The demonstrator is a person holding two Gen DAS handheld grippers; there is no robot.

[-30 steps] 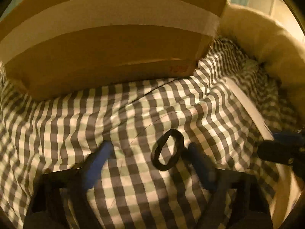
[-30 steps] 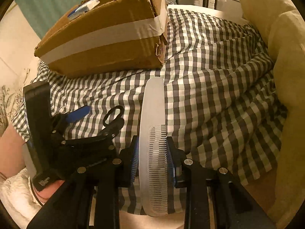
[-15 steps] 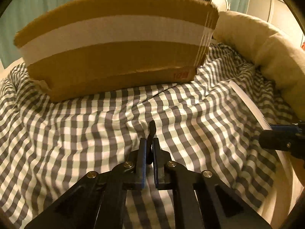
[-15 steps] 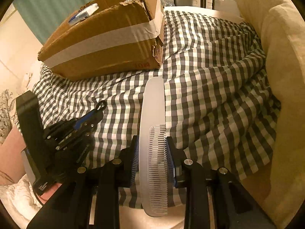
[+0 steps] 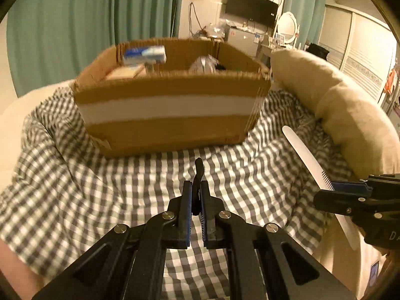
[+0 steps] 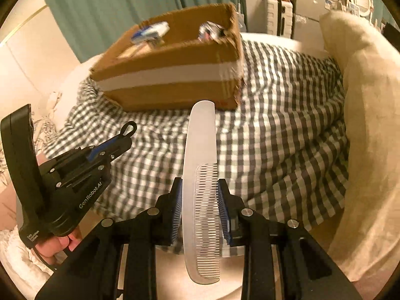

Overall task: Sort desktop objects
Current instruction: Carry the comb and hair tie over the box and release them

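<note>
One open cardboard box (image 5: 170,115) ahead on checked cloth (image 5: 100,187), cream pillow (image 5: 350,115) alongside.

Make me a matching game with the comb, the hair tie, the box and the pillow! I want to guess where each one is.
Things:
1. comb
2. hair tie
3. box
4. pillow

Places:
A. sitting on the checked cloth, with things inside
B. pinched in the left gripper
C. along the right edge of the cloth
D. clamped in the right gripper

Pairs: 1-D, 2-B, 3-A, 4-C
</note>
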